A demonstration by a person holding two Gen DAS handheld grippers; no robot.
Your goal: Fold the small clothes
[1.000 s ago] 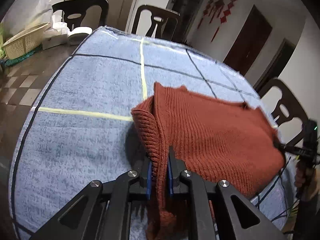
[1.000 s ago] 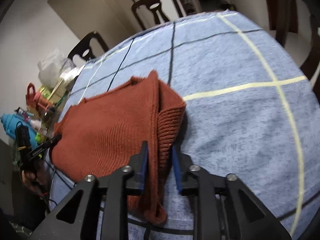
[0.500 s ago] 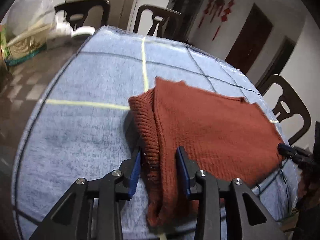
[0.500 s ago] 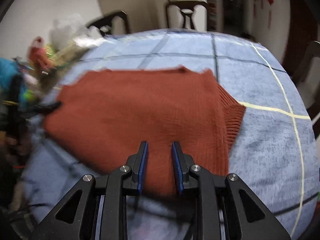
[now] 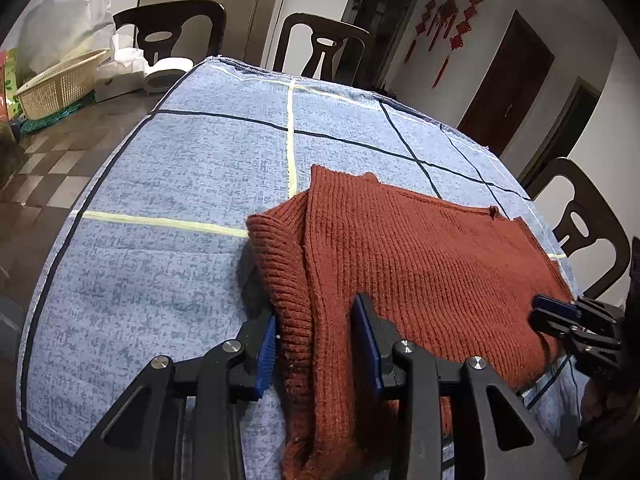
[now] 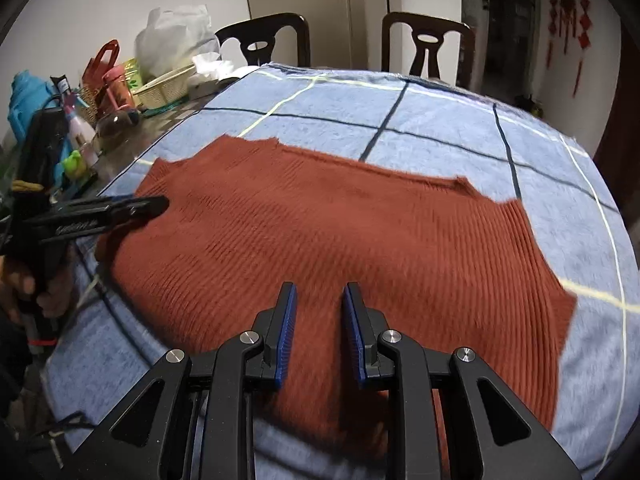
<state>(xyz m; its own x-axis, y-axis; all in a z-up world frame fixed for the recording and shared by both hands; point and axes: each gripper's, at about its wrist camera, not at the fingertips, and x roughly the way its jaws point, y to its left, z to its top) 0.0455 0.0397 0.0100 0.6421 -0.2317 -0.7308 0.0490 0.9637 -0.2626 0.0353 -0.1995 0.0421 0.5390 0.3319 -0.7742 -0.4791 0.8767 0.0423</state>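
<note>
The rust-red knitted sweater (image 6: 328,232) lies spread flat on the blue checked cloth (image 6: 440,120) that covers the table, and in your right wrist view it fills the middle of the picture, with its far edge toward 12 o'clock and one corner reaching toward 3 o'clock. In your left wrist view the sweater (image 5: 420,264) sits from the centre toward 4 o'clock, and its ribbed edge makes a raised fold that runs down toward 6 o'clock. Your left gripper (image 5: 316,344) has just been opening: its jaws now stand about half apart, the ribbed fold is between them, the left pad seems just beside the knit and the right pad stands clear of it, so nothing is clamped. Your right gripper (image 6: 318,324) is above the near part of the sweater at 6 o'clock, with jaws partly apart, and only flat knit shows in the gap between the pads; it holds nothing. The same view is a little blurred. At 9 o'clock there your left gripper (image 6: 132,210) appears with your hand (image 6: 40,280) on its handle. Beyond the cloth, dark chairs (image 6: 428,44) stand at 12 o'clock, and a cream basket (image 6: 164,88) with bottles and bags is at 10 o'clock.
</note>
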